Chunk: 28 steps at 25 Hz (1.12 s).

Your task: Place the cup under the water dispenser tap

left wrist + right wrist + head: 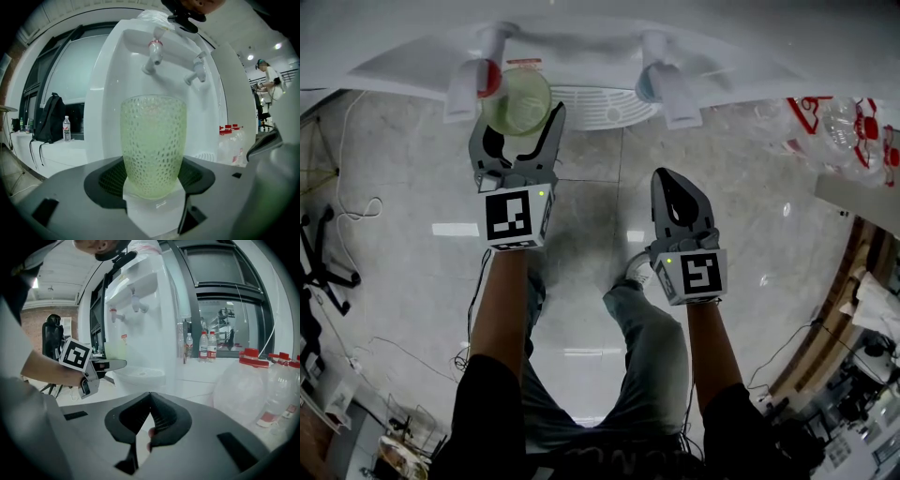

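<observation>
The cup [517, 101] stands in the left hand-held gripper [520, 120], below the left tap [483, 80] of the water dispenser [581, 49]

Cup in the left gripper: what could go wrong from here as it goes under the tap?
The left gripper holds the cup only near its base, so the tall cup might tilt or slip when set down.
Its rim is below the red tap; any lift could knock the spout.
In the head view the cup is left of the drip tray, so it may land on the tray's edge and wobble.
</observation>
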### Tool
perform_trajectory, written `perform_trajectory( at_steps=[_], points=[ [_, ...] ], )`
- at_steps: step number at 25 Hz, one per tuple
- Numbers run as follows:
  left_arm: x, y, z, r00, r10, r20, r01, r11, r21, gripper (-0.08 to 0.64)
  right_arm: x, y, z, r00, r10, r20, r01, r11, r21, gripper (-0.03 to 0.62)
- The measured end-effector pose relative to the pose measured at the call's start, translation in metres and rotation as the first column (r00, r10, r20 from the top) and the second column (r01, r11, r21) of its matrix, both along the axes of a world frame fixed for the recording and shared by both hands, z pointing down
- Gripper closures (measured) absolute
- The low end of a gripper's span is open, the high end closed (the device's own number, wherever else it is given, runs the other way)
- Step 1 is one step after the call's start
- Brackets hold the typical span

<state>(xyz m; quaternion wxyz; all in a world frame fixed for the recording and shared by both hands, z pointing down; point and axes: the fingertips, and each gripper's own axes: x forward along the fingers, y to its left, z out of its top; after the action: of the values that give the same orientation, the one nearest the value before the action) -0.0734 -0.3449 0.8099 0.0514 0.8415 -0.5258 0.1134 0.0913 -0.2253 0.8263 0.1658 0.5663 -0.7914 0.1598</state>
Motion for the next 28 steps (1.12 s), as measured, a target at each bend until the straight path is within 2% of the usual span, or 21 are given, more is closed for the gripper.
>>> perform_trajectory(
  at_steps=[9, 13, 19, 28],
  points=[
    [0.01, -0.006, 0.006, 0.999, 0.033, 0.031, -0.032, 0.999, -0.021, 0.222, 0.002, 0.004, 0.008, 1.0, -0.004, -0.01, 0.003, 1.0, -0.027, 0.577],
    [0.007, -0.007, 0.008, 0.999, 0.033, 0.017, -0.032, 0.999, -0.03, 0.219, 0.0, 0.005, 0.009, 1.0, -0.004, -0.004, 0.004, 1.0, -0.031, 0.577],
    [0.011, -0.003, 0.005, 0.998, 0.052, 0.033, -0.052, 0.998, -0.022, 0.208, 0.002, 0.005, 0.004, 1.0, -0.005, 0.0, 0.005, 1.0, -0.023, 0.577],
    [0.004, 0.008, 0.005, 0.999, 0.029, 0.033, -0.028, 1.0, -0.013, 0.179, 0.007, 0.01, 0.002, 1.0, 0.005, -0.007, -0.005, 1.0, -0.028, 0.577]
  ],
)
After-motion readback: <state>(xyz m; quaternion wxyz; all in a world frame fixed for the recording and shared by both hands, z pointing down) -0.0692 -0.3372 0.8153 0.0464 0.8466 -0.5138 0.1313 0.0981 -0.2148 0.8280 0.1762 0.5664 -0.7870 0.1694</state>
